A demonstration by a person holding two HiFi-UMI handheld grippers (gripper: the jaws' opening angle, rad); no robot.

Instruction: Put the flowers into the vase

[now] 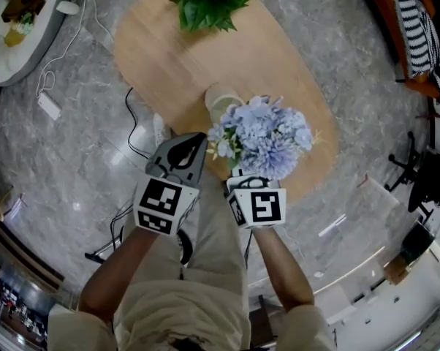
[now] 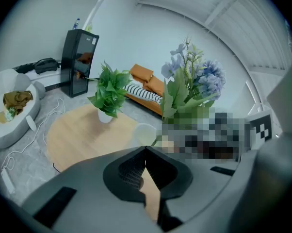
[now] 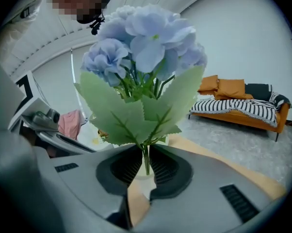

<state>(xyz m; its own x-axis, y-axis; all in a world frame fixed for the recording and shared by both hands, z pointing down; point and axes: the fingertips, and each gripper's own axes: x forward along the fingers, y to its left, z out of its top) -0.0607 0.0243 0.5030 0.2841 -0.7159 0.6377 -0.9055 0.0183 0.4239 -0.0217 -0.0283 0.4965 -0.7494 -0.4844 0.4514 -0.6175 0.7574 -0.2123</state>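
- Flowers (image 3: 141,47): blue bunch, stem clenched in my right gripper (image 3: 145,165), over the near end of the table (image 1: 161,50)
- Vase (image 1: 221,99): pale, upright on the table, just beyond the bunch; plant (image 1: 213,2) in a pot at the far end
- My left gripper (image 2: 145,152): jaws together, nothing between them
- Oval wooden top; grey marble floor (image 1: 81,159); orange sofa (image 3: 238,108) behind

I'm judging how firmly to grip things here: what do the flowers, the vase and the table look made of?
Flowers: likely artificial, with fabric-like petals and flat, matte leaves with stiff serrated edges.
Vase: pale and smooth, perhaps frosted glass or ceramic; I can't tell which.
Table: light wood or laminate, matte, with faint grain.
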